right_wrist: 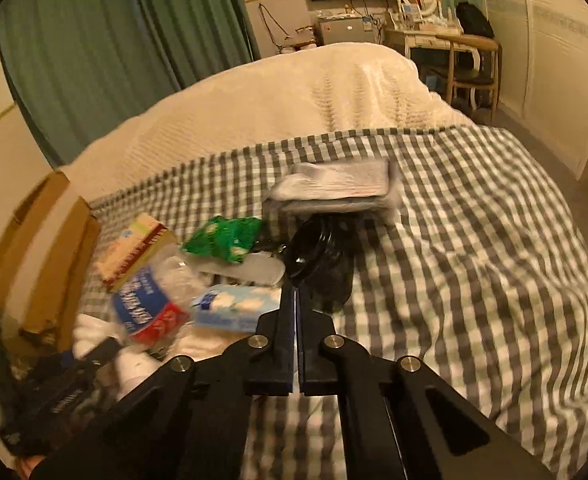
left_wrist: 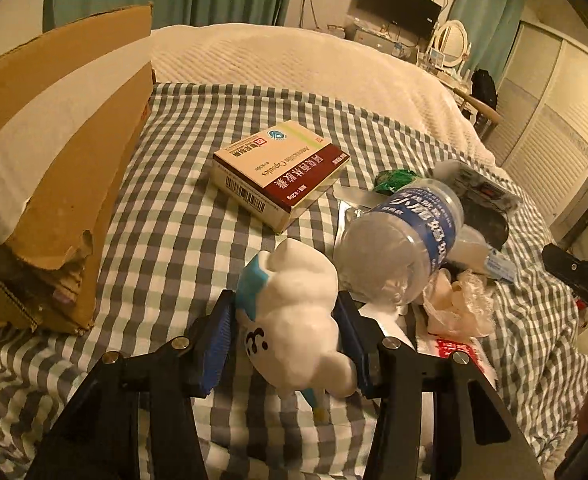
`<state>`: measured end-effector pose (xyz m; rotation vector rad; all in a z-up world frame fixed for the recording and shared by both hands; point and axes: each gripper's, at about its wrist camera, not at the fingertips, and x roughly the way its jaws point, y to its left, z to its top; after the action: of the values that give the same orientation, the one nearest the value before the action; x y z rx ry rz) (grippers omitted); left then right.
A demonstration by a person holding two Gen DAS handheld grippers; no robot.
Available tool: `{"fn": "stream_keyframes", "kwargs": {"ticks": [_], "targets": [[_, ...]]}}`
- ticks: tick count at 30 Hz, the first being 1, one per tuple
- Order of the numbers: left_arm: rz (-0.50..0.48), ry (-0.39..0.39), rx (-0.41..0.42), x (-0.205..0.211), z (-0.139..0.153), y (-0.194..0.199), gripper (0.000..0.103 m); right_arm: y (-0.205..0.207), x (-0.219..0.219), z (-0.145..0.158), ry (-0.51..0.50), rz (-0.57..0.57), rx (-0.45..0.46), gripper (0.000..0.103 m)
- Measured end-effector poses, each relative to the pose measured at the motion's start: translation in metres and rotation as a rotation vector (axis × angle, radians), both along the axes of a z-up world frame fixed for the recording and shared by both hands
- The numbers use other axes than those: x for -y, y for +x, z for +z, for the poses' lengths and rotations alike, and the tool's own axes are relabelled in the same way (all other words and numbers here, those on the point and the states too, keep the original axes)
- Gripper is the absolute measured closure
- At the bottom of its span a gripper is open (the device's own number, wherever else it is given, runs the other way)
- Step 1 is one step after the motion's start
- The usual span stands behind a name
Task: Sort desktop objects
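My left gripper (left_wrist: pixel 283 316) is shut on a white and blue toy figure (left_wrist: pixel 294 308), held just above the checked cloth (left_wrist: pixel 181 216). Ahead lie a medicine box (left_wrist: pixel 279 170), an empty water bottle (left_wrist: pixel 404 236), a green wrapper (left_wrist: pixel 394 180) and crumpled white tissue (left_wrist: pixel 458 304). My right gripper (right_wrist: pixel 296 292) is shut and empty, its tips beside a black crumpled bag (right_wrist: pixel 322 260). The right wrist view also shows the bottle (right_wrist: pixel 149 300), a blue and white tissue pack (right_wrist: pixel 233 306), the green wrapper (right_wrist: pixel 223 238) and a wrapped grey packet (right_wrist: pixel 338 184).
An open cardboard box (left_wrist: pixel 53 184) stands at the left of the cloth; it also shows in the right wrist view (right_wrist: pixel 41 248). A white bedspread (left_wrist: pixel 294 60) lies behind. A wardrobe (left_wrist: pixel 550 136), a chair (right_wrist: pixel 470 64) and a dressing table stand at the far right.
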<state>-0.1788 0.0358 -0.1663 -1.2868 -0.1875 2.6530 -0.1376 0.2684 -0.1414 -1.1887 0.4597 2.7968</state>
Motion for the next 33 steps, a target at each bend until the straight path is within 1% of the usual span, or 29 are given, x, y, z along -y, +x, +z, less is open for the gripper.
{"fn": "stream_keyframes", "kwargs": {"ticks": [1,3,5,6,8,10,14,17,18,19,23,25,30,31,33], "targets": [[0.002,0.004,-0.005,-0.001,0.002,-0.001,0.052,0.003,-0.002,0.002,-0.01,-0.007,-0.006,0.073],[0.011,0.022,-0.017,-0.005,0.011,-0.002,0.052,0.009,-0.006,0.005,-0.024,-0.035,-0.024,0.051],[0.009,0.038,-0.035,-0.011,0.02,-0.003,0.052,0.008,-0.01,0.007,-0.043,-0.051,-0.036,0.051],[0.007,0.043,-0.054,-0.016,0.025,-0.005,0.052,0.007,-0.012,0.006,-0.061,-0.059,-0.033,0.051],[0.01,0.054,-0.062,-0.018,0.028,-0.011,0.052,0.0,-0.014,0.0,-0.105,-0.058,-0.012,0.051],[0.02,0.071,-0.068,-0.021,0.026,-0.012,0.052,-0.006,-0.011,-0.01,-0.117,-0.053,0.008,0.051],[0.04,0.06,-0.057,-0.013,0.014,-0.018,0.052,-0.024,-0.005,-0.028,-0.114,-0.041,0.038,0.051],[0.061,0.073,-0.04,-0.003,0.008,-0.024,0.052,-0.038,-0.013,-0.039,-0.129,-0.087,0.042,0.051],[0.061,0.069,-0.038,-0.002,0.006,-0.026,0.052,-0.044,-0.016,-0.043,-0.142,-0.102,0.047,0.053],[0.061,0.065,-0.038,-0.005,0.005,-0.025,0.052,-0.05,-0.018,-0.046,-0.151,-0.108,0.055,0.06],[0.045,0.057,-0.036,-0.01,0.003,-0.025,0.052,-0.064,-0.019,-0.047,-0.115,-0.105,0.059,0.075],[0.046,0.056,-0.037,-0.01,0.003,-0.025,0.052,-0.061,-0.019,-0.043,-0.1,-0.109,0.047,0.083],[0.04,0.051,-0.051,-0.01,0.008,-0.017,0.052,-0.043,-0.025,-0.038,-0.11,-0.135,0.043,0.093],[0.039,0.048,-0.053,-0.012,0.009,-0.016,0.052,-0.039,-0.026,-0.037,-0.115,-0.137,0.047,0.101],[0.033,0.044,-0.057,-0.013,0.011,-0.013,0.052,-0.031,-0.03,-0.038,-0.121,-0.154,0.059,0.102]]}}
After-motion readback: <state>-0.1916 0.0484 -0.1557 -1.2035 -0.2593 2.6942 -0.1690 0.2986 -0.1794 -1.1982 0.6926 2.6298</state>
